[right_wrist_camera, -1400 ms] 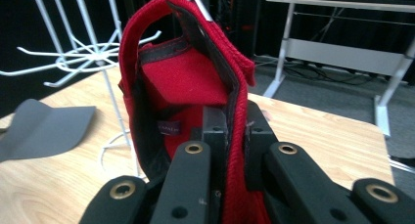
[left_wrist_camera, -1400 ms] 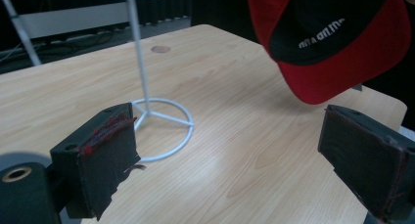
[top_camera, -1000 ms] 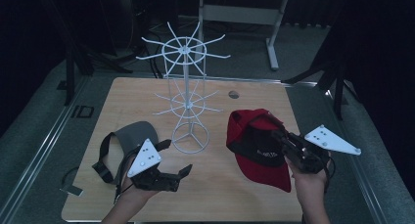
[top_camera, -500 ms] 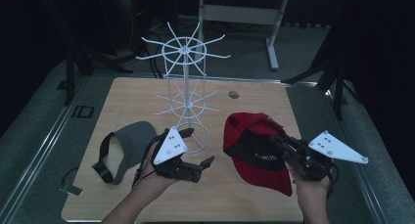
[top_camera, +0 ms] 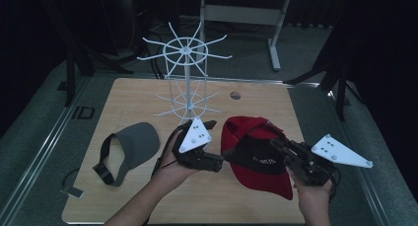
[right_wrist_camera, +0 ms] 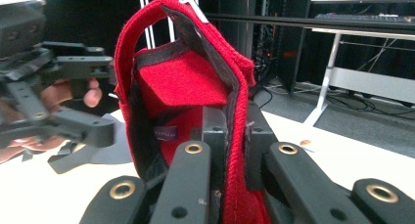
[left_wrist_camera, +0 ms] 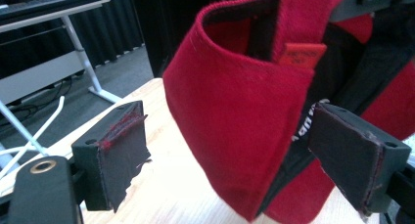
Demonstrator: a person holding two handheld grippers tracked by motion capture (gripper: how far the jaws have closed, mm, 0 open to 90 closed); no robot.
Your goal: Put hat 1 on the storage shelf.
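Right tongs [top_camera: 283, 152] grip the red cap [top_camera: 256, 157] above the counter [top_camera: 148, 95]; left tongs [top_camera: 217, 162], open and just closing, straddle its rim. Hanging on the white rack [top_camera: 186, 78] remains.

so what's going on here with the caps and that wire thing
A person at a light wooden table works with a hand-held claw in each hand. The right claw is shut on the fabric edge of a red cloth baseball cap, holding it up off the table. The left claw is at the cap's other side; its jaws have just been closing a little, with the cap's edge between the pads but not yet pinched. A grey visor cap lies flat, and a white wire display rack stands behind.
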